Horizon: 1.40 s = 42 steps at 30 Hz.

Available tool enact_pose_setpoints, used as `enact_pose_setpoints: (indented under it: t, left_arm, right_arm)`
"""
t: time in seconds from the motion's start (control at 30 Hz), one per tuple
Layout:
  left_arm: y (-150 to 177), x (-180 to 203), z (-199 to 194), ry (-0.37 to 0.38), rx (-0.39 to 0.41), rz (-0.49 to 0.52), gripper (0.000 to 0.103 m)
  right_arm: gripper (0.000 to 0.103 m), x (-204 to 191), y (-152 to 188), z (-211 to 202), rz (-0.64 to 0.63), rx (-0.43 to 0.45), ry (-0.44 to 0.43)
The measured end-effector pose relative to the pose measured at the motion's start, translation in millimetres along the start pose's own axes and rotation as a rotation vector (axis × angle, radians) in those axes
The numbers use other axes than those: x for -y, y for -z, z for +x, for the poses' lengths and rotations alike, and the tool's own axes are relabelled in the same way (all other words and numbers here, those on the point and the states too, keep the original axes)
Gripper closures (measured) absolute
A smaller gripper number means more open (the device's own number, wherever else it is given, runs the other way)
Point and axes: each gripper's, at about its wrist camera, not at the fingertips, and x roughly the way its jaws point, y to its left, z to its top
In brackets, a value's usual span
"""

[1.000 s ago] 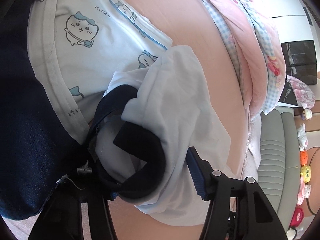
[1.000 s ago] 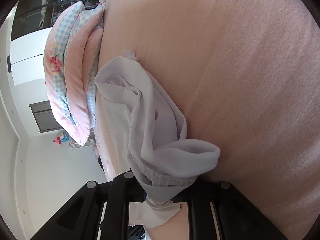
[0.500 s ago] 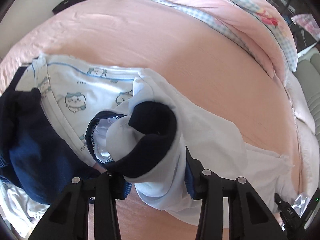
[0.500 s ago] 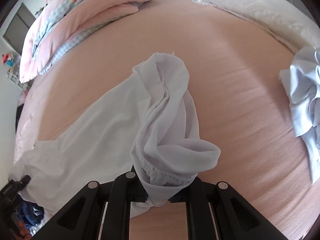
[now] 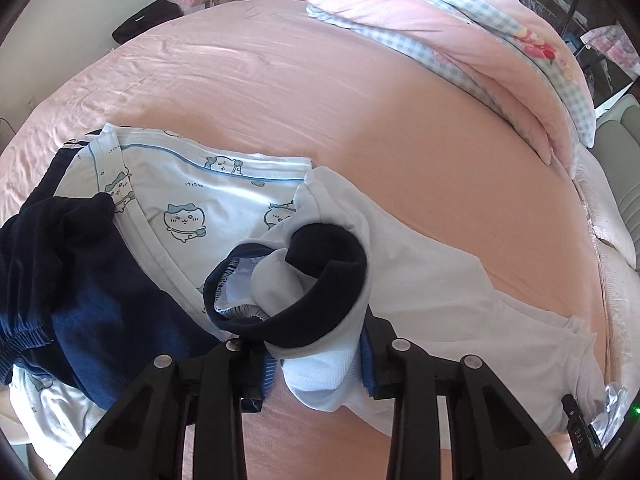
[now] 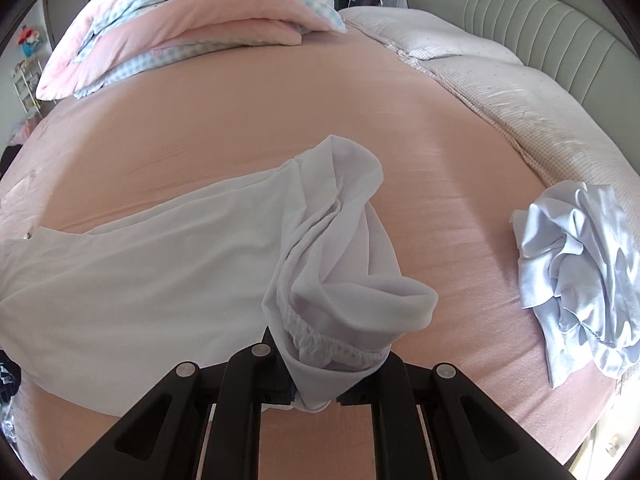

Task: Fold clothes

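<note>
A white shirt with a navy collar [image 5: 420,280] lies stretched across the pink bed sheet [image 5: 320,112]. My left gripper [image 5: 316,364] is shut on its collar end, where navy trim curls over the bunched white cloth. My right gripper [image 6: 332,368] is shut on the other end of the white shirt [image 6: 160,264], at a gathered hem that hangs between the fingers. The cloth between the two grippers lies mostly flat on the bed.
A cartoon-print white garment [image 5: 192,208] and navy blue clothes [image 5: 72,280] are piled left of the shirt. A crumpled pale blue satin garment [image 6: 580,264] lies at the right. A folded pink and checked quilt [image 6: 192,24] and a padded green headboard [image 6: 520,12] border the bed.
Both views have swung from tilted to level. The shirt, held up and bunched before, now lies spread out on the sheet between the grippers, which keep their hold.
</note>
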Motion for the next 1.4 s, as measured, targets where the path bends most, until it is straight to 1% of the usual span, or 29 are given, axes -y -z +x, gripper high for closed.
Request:
enact_pose_setpoints:
  t: [0.2, 0.33, 0.43, 0.6, 0.7, 0.77, 0.9, 1.03, 1.13, 1.2, 1.27, 1.33, 1.37, 1.4]
  left_arm:
    - [1.2, 10.2, -5.2, -0.013, 0.017, 0.06, 0.077]
    - [2.5, 17.2, -8.9, -0.02, 0.028, 0.099, 0.077]
    - [6.9, 22.8, -11.9, 0.0, 0.027, 0.106, 0.077]
    - [13.4, 29.8, -10.3, 0.036, 0.018, 0.115, 0.077]
    - [15.6, 33.8, -6.0, 0.017, 0.014, 0.131, 0.077]
    - [15.9, 32.6, -1.3, 0.014, 0.0, 0.122, 0.077]
    - [16.3, 23.7, 8.5, 0.026, -0.041, 0.082, 0.075]
    - [15.3, 13.9, 13.4, 0.088, -0.076, 0.039, 0.073]
    - [11.3, 4.2, 15.2, 0.139, -0.122, -0.022, 0.069]
    - [8.6, -3.5, 12.7, 0.166, -0.141, -0.072, 0.063]
    - [5.7, -10.2, 7.4, 0.169, -0.146, -0.109, 0.046]
    - [2.8, -12.9, 1.0, 0.158, -0.134, -0.097, 0.034]
    - [1.4, -13.5, -1.9, 0.148, -0.127, -0.086, 0.031]
    - [0.4, -13.6, -4.1, 0.132, -0.122, -0.068, 0.03]
  right_arm:
    - [0.094, -8.7, 2.4, -7.5, -0.042, 0.013, 0.062]
    - [0.094, 0.0, 1.7, -3.1, -0.027, -0.008, 0.102]
    - [0.094, 9.4, 1.6, -0.1, 0.001, -0.024, 0.131]
    - [0.094, 38.0, 3.0, 1.3, 0.129, -0.057, 0.104]
    - [0.094, 47.5, 4.4, 4.1, 0.174, -0.077, 0.076]
    - [0.094, 46.1, 5.8, 4.6, 0.173, -0.083, 0.067]
    - [0.094, 39.7, 6.1, 8.1, 0.145, -0.095, 0.076]
    - [0.094, 39.9, 5.4, 12.7, 0.138, -0.109, 0.082]
    - [0.094, 41.5, 6.7, 12.9, 0.151, -0.116, 0.076]
    - [0.094, 42.0, 6.5, 13.2, 0.153, -0.117, 0.076]
    - [0.094, 48.3, 1.8, 20.5, 0.15, -0.117, 0.081]
    - [0.094, 54.4, -2.7, 28.5, 0.146, -0.118, 0.087]
    - [0.094, 53.9, -2.2, 28.4, 0.143, -0.117, 0.09]
    - [0.094, 53.2, -1.6, 28.3, 0.141, -0.117, 0.092]
